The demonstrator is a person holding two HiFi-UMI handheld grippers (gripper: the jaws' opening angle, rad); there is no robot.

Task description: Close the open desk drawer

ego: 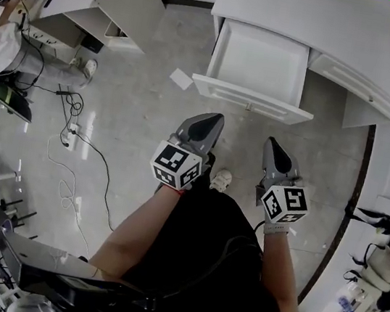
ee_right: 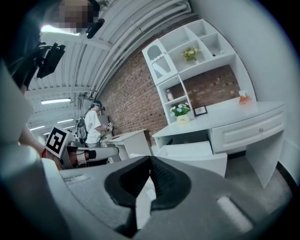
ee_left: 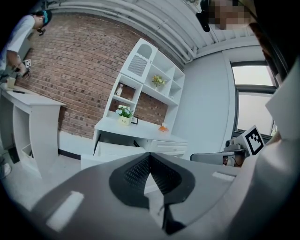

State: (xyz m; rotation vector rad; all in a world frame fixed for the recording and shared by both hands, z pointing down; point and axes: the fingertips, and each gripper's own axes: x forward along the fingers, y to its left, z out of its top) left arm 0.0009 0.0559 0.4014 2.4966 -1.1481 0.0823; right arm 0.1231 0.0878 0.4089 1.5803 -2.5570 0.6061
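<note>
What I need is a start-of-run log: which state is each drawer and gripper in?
Desk drawer: open, pulled well out, nothing seen inside.
Neighbouring drawer: shut, flush with the desk front.
Left gripper: jaws together, holding nothing, clear of the desk.
Right gripper: jaws together, holding nothing, clear of the desk.

both grippers, left (ego: 210, 122) and right (ego: 273, 145), jaws together, empty.

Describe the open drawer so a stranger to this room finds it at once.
Find the white desk at the head view's top. The open drawer is the left of its two. Only it is pulled out, showing an empty white inside; the closed drawer sits flush.
</note>
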